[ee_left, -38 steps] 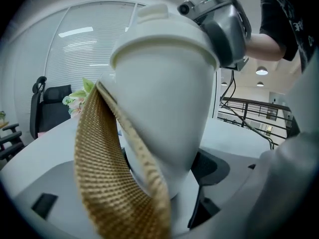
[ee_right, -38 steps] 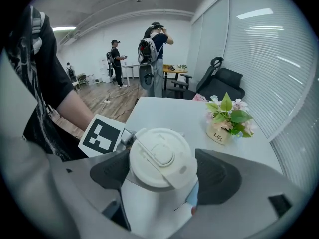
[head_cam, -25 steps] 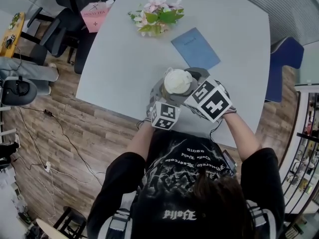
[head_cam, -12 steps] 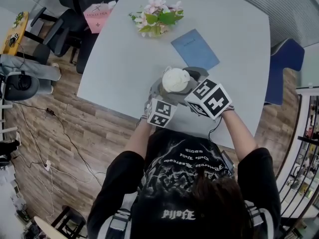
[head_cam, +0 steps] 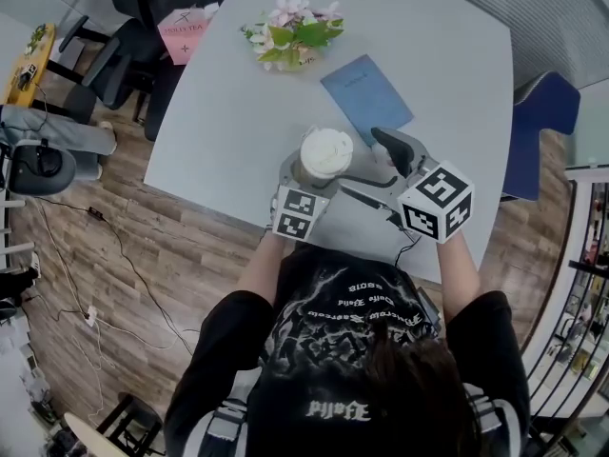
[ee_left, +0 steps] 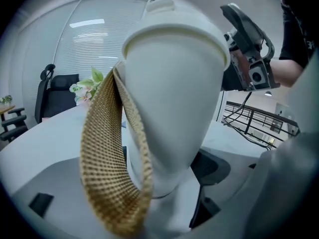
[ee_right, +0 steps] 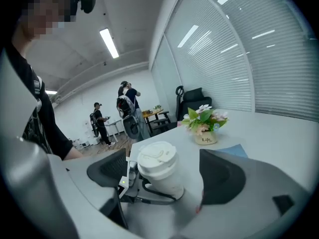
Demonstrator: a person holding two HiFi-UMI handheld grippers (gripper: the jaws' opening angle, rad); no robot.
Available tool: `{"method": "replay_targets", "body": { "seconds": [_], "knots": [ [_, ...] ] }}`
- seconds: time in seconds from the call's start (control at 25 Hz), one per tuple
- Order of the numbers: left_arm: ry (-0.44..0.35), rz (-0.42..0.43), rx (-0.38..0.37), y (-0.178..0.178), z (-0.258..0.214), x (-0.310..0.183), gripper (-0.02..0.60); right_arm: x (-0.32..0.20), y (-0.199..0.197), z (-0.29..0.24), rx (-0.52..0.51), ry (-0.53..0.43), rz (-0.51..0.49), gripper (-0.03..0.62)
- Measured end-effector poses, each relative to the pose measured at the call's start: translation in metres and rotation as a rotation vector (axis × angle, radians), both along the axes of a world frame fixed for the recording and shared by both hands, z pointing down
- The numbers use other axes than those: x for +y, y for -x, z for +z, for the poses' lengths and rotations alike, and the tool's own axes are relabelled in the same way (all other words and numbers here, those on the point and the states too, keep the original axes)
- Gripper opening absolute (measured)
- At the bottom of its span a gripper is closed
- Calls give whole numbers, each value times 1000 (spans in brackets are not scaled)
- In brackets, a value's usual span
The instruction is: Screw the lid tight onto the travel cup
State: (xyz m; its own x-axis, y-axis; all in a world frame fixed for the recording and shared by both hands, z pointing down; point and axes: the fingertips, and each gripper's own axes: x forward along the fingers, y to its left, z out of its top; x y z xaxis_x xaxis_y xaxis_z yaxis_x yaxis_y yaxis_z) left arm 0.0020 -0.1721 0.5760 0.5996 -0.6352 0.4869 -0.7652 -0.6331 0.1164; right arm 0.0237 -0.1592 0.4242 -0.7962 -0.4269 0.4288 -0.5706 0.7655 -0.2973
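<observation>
Both grippers are facing the upright cup: left gripper is clamping its body, while right gripper, jaws just opening wide and empty, is hovering right of the lid.

The cream travel cup stands nearly upright, clamped in the left hand-held gripper. Its lid sits on top. A tan woven strap hangs beside it.

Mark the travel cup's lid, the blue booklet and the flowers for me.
lid [head_cam: 326, 150]: head view, centre of its top.
blue booklet [head_cam: 366, 97]: head view, middle of its cover.
flowers [head_cam: 291, 34]: head view, middle of the bunch.
</observation>
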Motion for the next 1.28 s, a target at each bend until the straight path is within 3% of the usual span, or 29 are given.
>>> {"method": "replay_targets", "body": {
  "seconds": [0.32, 0.72, 1.0, 1.28],
  "knots": [
    [19, -68, -27, 25, 1, 19, 407, 6, -56, -5, -11, -153, 205, 460],
    [12, -181, 63, 48, -26, 64, 407, 45, -110, 39, 38, -211, 432, 432],
    [-18, -176, 72, 33, -33, 88, 407, 80, -124, 91, 100, -112, 442, 430],
    [-43, -188, 78, 31, -39, 92, 407, 97, -127, 114, 155, -81, 417, 430]
  ]
}}
